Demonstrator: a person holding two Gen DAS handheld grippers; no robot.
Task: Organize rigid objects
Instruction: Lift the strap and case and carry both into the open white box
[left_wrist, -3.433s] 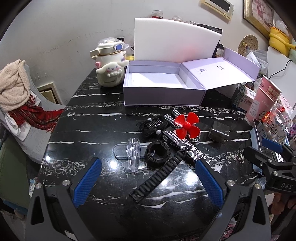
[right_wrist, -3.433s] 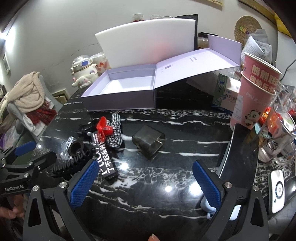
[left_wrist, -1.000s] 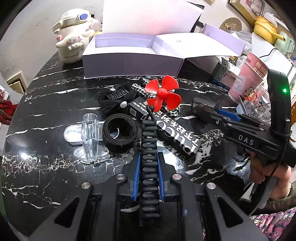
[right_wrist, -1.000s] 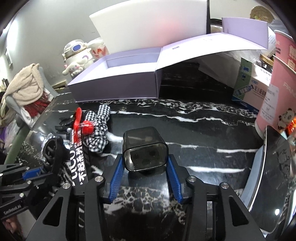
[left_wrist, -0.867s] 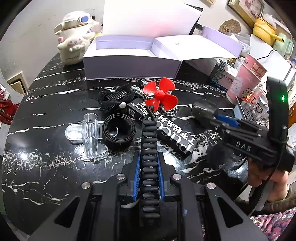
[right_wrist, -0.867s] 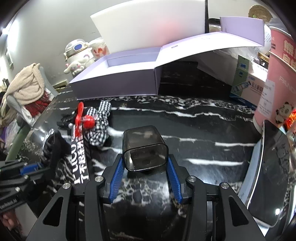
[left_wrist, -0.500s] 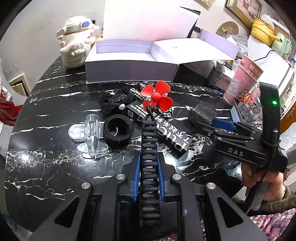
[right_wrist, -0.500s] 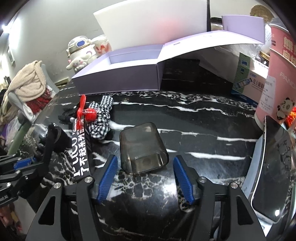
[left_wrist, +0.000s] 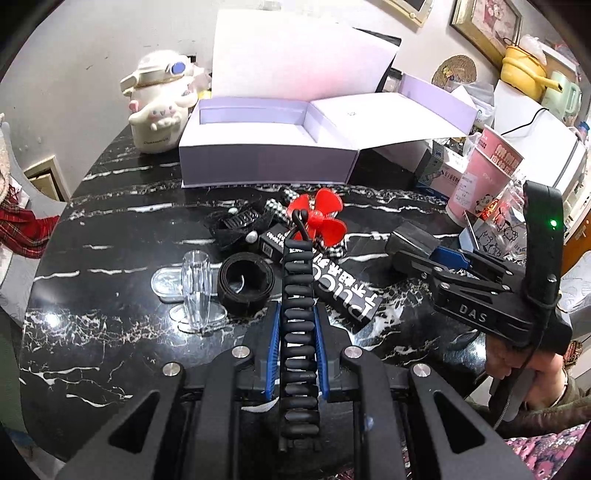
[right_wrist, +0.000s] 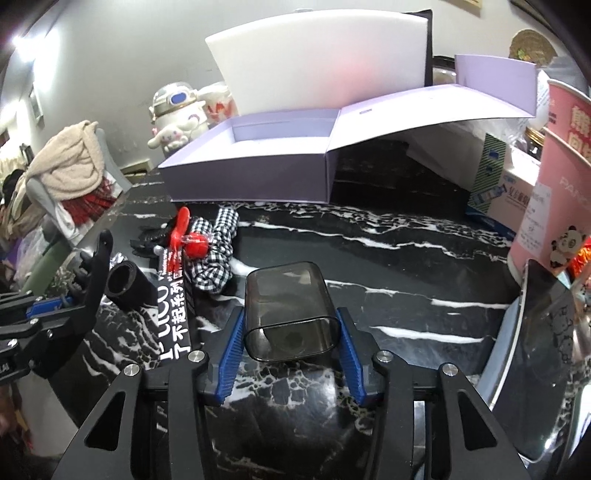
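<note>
My left gripper is shut on a black ribbed hair clip and holds it above the black marble table. My right gripper is shut on a smoky translucent case; it also shows in the left wrist view. On the table lie a red fan, a black box with white lettering, a black ring, a clear plastic stand and a checkered scrunchie. An open lavender box stands at the back.
A white Cinnamoroll jar stands left of the lavender box. Pink paper cups and small cartons crowd the right edge. A dark tray lies at the right in the right wrist view. A chair with a scarf stands at left.
My right gripper had opened around the smoky case half a second ago and has closed on it again. My left gripper has risen a little with the hair clip.
</note>
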